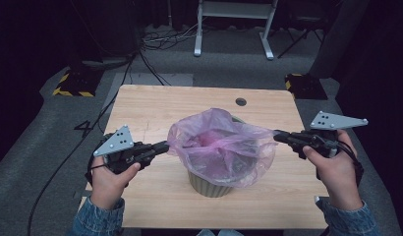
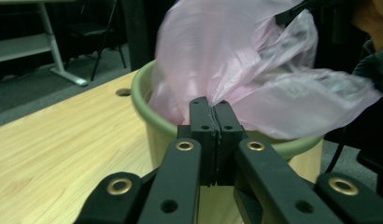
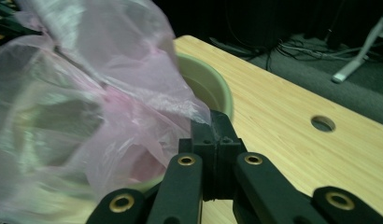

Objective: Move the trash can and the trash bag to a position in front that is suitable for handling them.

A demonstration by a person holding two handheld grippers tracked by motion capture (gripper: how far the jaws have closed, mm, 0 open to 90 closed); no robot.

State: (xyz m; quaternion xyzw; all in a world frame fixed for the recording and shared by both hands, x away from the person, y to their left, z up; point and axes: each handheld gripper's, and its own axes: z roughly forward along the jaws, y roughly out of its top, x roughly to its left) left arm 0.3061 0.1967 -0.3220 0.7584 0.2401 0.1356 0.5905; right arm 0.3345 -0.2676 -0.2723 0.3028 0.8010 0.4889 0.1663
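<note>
Pink bag [image 1: 221, 147] sits in green bin [image 1: 209, 184], table centre. Left gripper [image 1: 165, 146] pinches film at 9 o'clock, right gripper [image 1: 277, 135] prob. clamped at 3. Spread evenly, fold over rim.

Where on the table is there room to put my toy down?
The far strip of the light wooden table, between the round cable hole and the back-left corner, is bare. So is the near edge in front of the pale green ribbed bin. The middle is crowded: the pink plastic bag stretches between the left gripper and right gripper.
</note>
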